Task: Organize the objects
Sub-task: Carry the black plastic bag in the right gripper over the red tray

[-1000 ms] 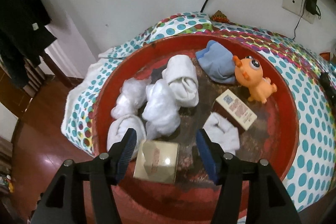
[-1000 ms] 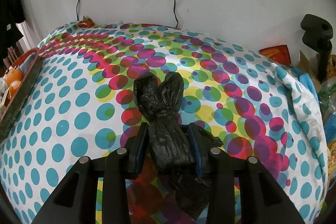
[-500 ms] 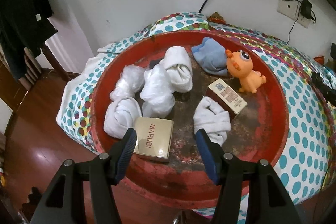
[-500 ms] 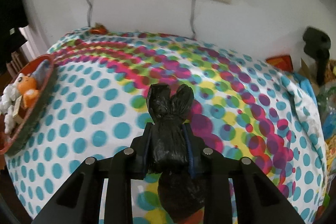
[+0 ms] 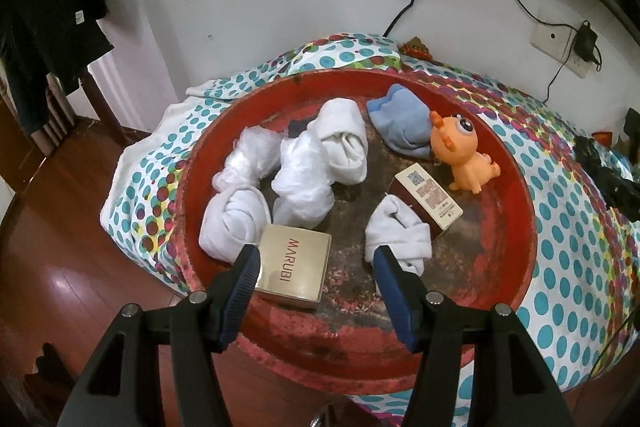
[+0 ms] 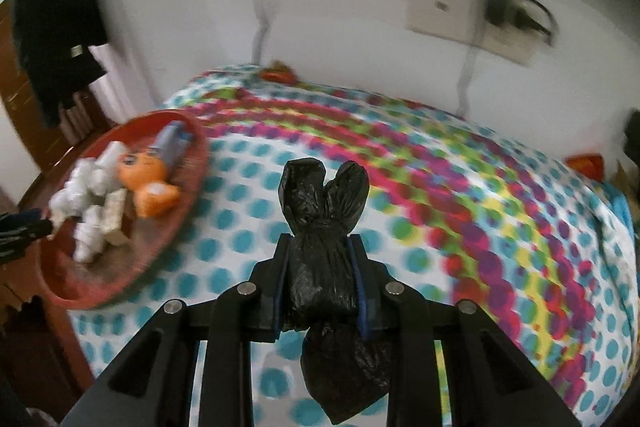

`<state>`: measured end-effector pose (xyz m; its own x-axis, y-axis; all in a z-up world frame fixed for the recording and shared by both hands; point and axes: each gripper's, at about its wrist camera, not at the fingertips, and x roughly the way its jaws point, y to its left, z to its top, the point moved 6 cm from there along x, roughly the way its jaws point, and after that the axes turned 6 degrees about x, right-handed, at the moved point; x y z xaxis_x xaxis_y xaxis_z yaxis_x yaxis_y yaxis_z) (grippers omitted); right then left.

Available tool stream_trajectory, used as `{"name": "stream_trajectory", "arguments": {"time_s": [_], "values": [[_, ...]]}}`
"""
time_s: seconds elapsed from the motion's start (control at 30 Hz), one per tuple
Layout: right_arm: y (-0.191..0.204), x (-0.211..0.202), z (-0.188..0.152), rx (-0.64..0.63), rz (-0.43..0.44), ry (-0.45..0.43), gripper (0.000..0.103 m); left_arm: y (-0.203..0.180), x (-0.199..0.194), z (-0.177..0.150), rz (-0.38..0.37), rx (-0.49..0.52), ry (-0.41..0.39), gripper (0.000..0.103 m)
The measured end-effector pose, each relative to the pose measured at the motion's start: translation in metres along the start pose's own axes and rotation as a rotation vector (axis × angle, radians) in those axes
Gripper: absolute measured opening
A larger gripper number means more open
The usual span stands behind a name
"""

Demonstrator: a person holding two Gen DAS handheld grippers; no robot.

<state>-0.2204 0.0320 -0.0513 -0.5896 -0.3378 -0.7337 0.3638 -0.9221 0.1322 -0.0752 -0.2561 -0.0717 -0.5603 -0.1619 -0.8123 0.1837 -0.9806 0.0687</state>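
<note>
My right gripper point(image 6: 320, 247) is shut on a knotted black plastic bag point(image 6: 320, 267), held above the dotted bedspread point(image 6: 460, 227); the bag's tied ears stick up past the fingertips and its bulk hangs below. To the left lies the round red tray point(image 6: 192, 179). In the left wrist view my left gripper point(image 5: 316, 255) hovers open over the near rim of the red tray point(image 5: 516, 211), nothing between its fingers. In the tray lie a gold MARUBI box point(image 5: 294, 275), several white sock rolls point(image 5: 344, 143), a blue sock point(image 5: 400, 127), an orange toy point(image 5: 460, 151) and a brown box point(image 5: 428, 195).
A wall with a socket and cables point(image 6: 472, 15) runs behind the bed. Dark clothes point(image 5: 44, 7) hang at the left over a wooden floor point(image 5: 52, 267). The right gripper's dark bag shows at the right edge point(image 5: 608, 171) of the left wrist view. A black object point(image 6: 632, 135) stands at the far right.
My right gripper closed on the black bag, lifted it off the bedspread and swung left, bringing the red tray into view. The left gripper drew back slightly from the tray and stayed open.
</note>
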Motion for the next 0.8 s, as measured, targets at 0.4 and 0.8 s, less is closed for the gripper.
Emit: {"name": "stream_trajectory", "arguments": {"time_s": [0.4, 0.8], "values": [[0.150, 0.016, 0.018, -0.128, 0.201, 0.014, 0.025, 0.013, -0.003, 0.001, 0.021, -0.038, 0.006, 0.060], [0.221, 0.048, 0.005, -0.191, 0.245, 0.071, 0.025, 0.042, -0.007, 0.000, 0.050, -0.107, 0.014, 0.060]]}}
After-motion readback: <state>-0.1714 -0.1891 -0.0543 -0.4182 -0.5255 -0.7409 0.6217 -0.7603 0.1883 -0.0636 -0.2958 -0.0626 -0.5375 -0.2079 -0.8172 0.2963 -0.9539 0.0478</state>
